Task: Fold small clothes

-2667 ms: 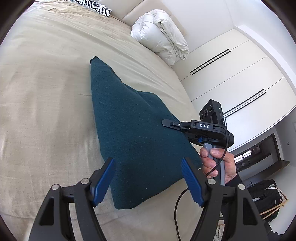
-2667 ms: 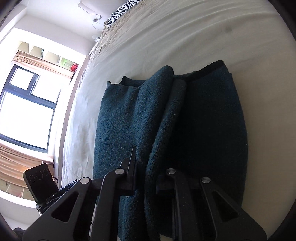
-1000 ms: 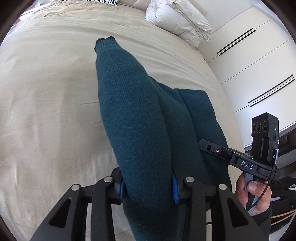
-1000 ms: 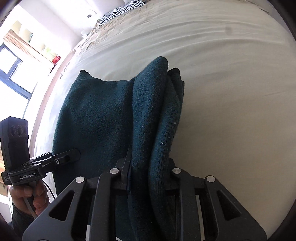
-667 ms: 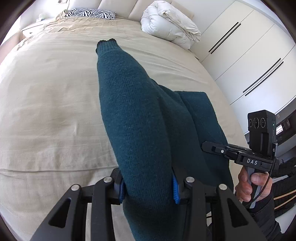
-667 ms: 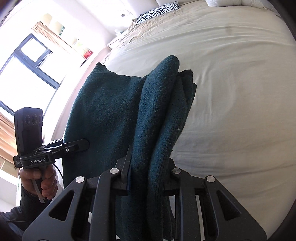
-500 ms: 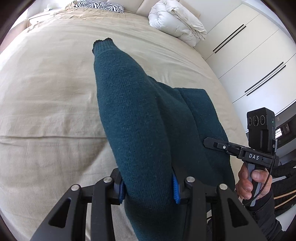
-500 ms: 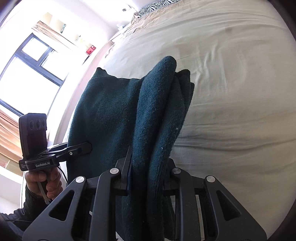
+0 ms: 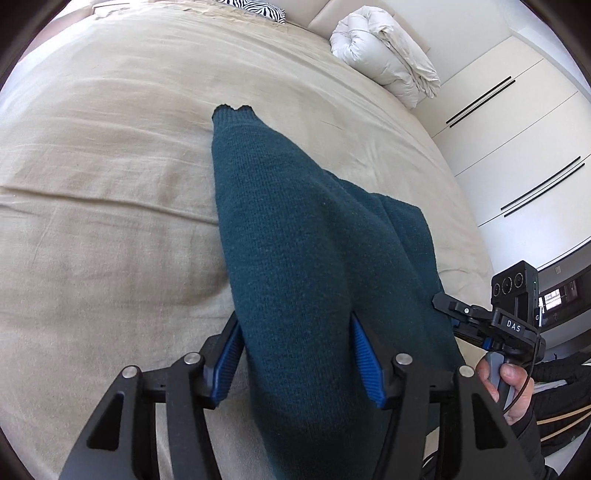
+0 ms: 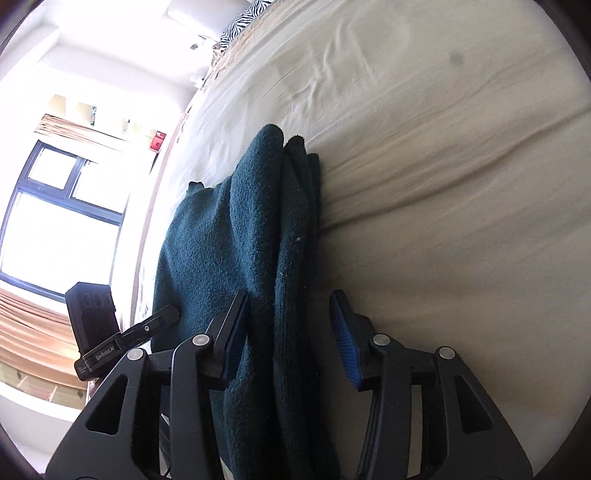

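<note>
A dark teal knit sweater [image 9: 295, 236] lies folded on the beige bed [image 9: 110, 166], its cuff end pointing away. My left gripper [image 9: 297, 362] is open, its blue pads on either side of the near end of the sweater. In the right wrist view the sweater [image 10: 236, 243] lies in thick stacked folds. My right gripper [image 10: 288, 332] is open around the folded edge, with a clear gap beside its right pad. Each gripper shows in the other's view: the right one [image 9: 480, 317] at the sweater's right side, the left one [image 10: 147, 325] at its left.
A rolled white duvet [image 9: 384, 66] and a zebra-print pillow [image 9: 258, 5] lie at the head of the bed. White wardrobe doors [image 9: 517, 129] stand to the right. A bright window [image 10: 55, 221] is to the left of the bed.
Both grippers were shut on the sweater and carried it onto the bed. Now both have opened and the sweater rests on the bed.
</note>
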### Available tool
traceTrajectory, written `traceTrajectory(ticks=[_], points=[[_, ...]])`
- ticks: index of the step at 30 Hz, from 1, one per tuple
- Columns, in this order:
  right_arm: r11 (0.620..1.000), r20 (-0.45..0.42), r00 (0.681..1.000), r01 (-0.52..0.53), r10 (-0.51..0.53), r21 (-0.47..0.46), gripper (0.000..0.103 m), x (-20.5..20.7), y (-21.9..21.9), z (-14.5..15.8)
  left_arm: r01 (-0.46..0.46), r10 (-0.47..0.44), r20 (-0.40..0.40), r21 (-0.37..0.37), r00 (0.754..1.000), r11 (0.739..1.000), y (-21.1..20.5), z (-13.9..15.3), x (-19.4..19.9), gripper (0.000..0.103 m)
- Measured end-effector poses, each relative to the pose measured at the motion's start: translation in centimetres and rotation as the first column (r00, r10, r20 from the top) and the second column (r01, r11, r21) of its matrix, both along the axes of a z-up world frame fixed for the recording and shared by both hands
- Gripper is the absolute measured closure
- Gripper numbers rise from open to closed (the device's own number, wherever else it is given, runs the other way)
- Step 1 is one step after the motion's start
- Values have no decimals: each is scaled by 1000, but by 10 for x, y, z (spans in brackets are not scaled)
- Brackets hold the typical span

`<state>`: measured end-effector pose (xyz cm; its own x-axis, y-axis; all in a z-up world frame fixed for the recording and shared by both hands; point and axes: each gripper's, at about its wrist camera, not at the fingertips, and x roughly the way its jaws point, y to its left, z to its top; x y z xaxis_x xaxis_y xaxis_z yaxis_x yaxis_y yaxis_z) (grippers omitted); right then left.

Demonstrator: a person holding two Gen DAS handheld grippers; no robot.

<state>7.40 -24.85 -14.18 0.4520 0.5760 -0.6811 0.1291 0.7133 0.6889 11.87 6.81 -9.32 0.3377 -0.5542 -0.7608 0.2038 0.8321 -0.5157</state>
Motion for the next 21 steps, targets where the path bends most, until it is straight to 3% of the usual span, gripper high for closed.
traceTrajectory(ticks=[2,4,9,12,14,15,16,17,19,21], points=[[998,36,997,69,-68,-8,60,-14,-17,18,-30,29,72,18,997,999,6,18,-13,44],[993,98,990,101,-106,53,60,-31,-29,39,-54,50,135,27,990,998,12,37,-27,44],[965,237,971,-100,41,242,60,-53,-14,79,35,-26,208,-40,978,999,-4,56,-43,39],[949,199,974,-160,107,270,60,-55,17,64,68,-62,189,-28,980,997,-21,40,-35,39],[956,106,987,-147,124,252,60,-49,28,33,70,-63,130,-49,989,996,-26,22,-27,39],[970,47,993,-119,111,214,62,-50,27,14,65,-57,123,-59,991,996,-24,17,-28,40],[975,20,995,-101,99,199,73,-50,23,0,67,-58,120,-71,991,995,-23,13,-26,40],[965,25,997,-82,78,248,82,-52,16,-12,71,-61,120,-83,991,994,-20,9,-27,40],[933,37,999,-28,16,359,82,-56,0,-29,73,-59,121,-115,991,991,-14,4,-27,40],[928,42,999,6,-24,372,82,-62,-10,-28,58,-43,112,-136,993,989,-9,4,-27,43]])
